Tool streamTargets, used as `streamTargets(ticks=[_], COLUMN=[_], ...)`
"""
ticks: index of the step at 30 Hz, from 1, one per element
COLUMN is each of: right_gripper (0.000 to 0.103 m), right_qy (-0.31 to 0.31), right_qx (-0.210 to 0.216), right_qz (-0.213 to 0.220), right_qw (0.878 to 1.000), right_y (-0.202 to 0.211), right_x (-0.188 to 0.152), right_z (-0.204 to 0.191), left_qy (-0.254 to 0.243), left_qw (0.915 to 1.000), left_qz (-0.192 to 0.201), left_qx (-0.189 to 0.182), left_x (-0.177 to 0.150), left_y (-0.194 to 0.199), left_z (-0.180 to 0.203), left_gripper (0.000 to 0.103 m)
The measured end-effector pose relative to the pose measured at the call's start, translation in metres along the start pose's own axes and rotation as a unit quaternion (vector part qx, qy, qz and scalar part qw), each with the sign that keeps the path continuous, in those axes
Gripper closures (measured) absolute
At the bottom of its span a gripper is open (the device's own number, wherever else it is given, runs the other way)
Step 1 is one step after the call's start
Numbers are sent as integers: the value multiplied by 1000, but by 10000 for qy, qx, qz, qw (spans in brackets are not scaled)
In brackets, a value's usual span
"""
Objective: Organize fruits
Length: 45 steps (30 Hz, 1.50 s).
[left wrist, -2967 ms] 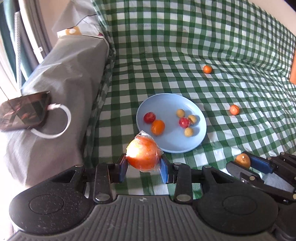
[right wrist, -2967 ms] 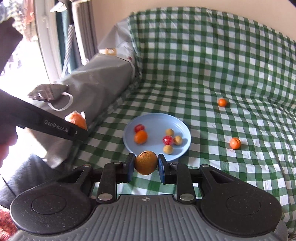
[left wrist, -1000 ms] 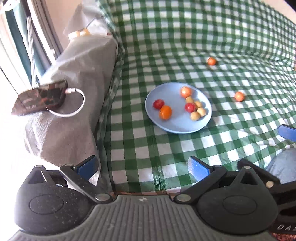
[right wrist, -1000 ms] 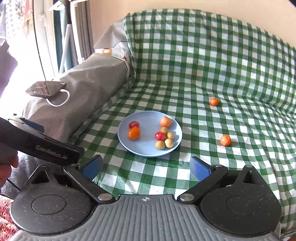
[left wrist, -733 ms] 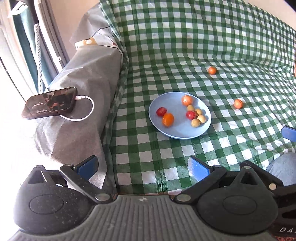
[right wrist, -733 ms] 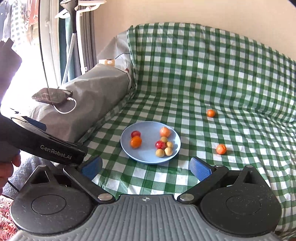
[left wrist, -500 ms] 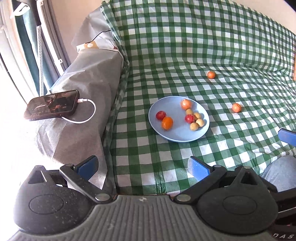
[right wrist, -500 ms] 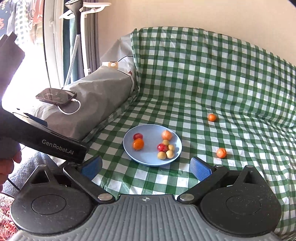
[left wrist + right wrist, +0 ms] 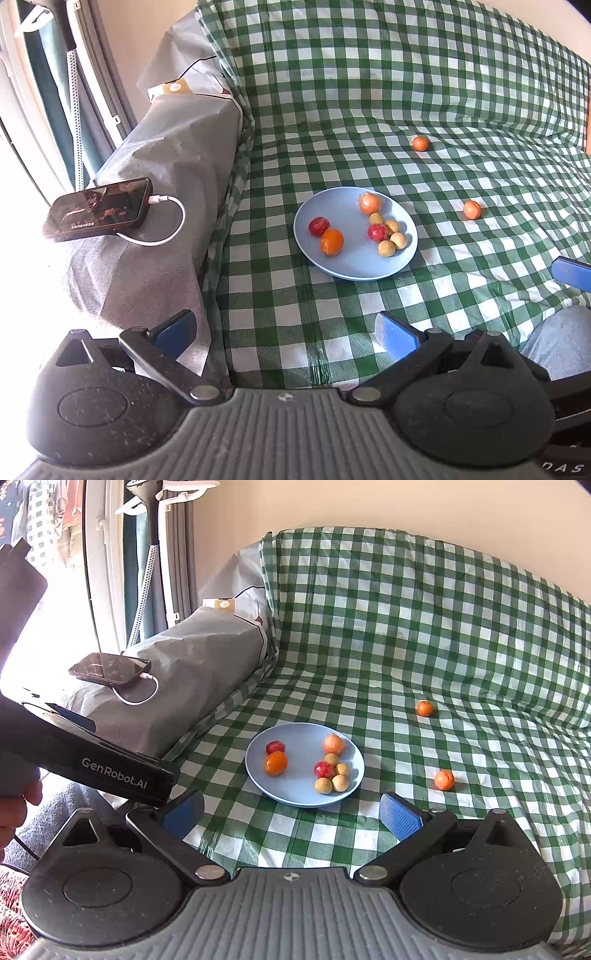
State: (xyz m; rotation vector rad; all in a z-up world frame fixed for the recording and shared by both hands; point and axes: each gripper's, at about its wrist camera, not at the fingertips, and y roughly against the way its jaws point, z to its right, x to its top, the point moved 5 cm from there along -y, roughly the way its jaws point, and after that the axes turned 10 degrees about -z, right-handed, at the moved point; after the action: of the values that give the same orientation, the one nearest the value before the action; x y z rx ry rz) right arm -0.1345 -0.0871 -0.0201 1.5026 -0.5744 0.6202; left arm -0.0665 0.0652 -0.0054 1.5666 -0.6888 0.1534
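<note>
A blue plate (image 9: 343, 267) (image 9: 295, 794) sits on the green checked cloth and holds several fruits: a wrapped orange one (image 9: 369, 203) (image 9: 333, 744), an orange one (image 9: 331, 242), red ones and small tan ones. Two small orange fruits lie loose on the cloth, one far (image 9: 420, 143) (image 9: 424, 708) and one nearer (image 9: 472, 209) (image 9: 444, 779). My left gripper (image 9: 284, 332) is open and empty, well short of the plate. My right gripper (image 9: 291, 812) is open and empty, just in front of the plate. The left gripper's body (image 9: 92, 764) shows at the left of the right wrist view.
A grey covered armrest (image 9: 166, 184) runs along the left, with a phone (image 9: 98, 208) and white cable on it. The cloth rises up the sofa back behind. A blue fingertip (image 9: 570, 271) of the right gripper shows at the right edge. A window is far left.
Three seconds ago each gripper was shut on a fruit. Now both are open and empty, the wrapped orange fruit lies on the plate, and both grippers have drawn back from it.
</note>
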Motion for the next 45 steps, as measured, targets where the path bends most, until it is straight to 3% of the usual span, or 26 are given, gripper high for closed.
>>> streamTargets(ticks=[22,32,37,41,45], right_gripper=[2,2,1,1,1], right_qy=[-228,-617,-1043,-1557,-1985], right_qx=[90,88,-245,-820,-1306], right_qz=[-273,-446,-436,-373,-382], right_qw=[9993,9971,9933,9837,9706], right_y=[-23,-44,-65,-101,-162], right_x=[-2,-3,-3,-3,-8], right_z=[10,31,68,125,192], left_qy=[-44,-163,-196,-224,-311], left_qw=[9996,9985,9979,9973,9967], left_qz=[-288,-515,-602,-694,-742], left_qx=[40,132,125,110,113], left_x=[8,25,47,73,103], left_y=[-23,-45,-60,-76,-93], left_z=[1,12,25,39,59], left_gripper=[0,0,0,0,0])
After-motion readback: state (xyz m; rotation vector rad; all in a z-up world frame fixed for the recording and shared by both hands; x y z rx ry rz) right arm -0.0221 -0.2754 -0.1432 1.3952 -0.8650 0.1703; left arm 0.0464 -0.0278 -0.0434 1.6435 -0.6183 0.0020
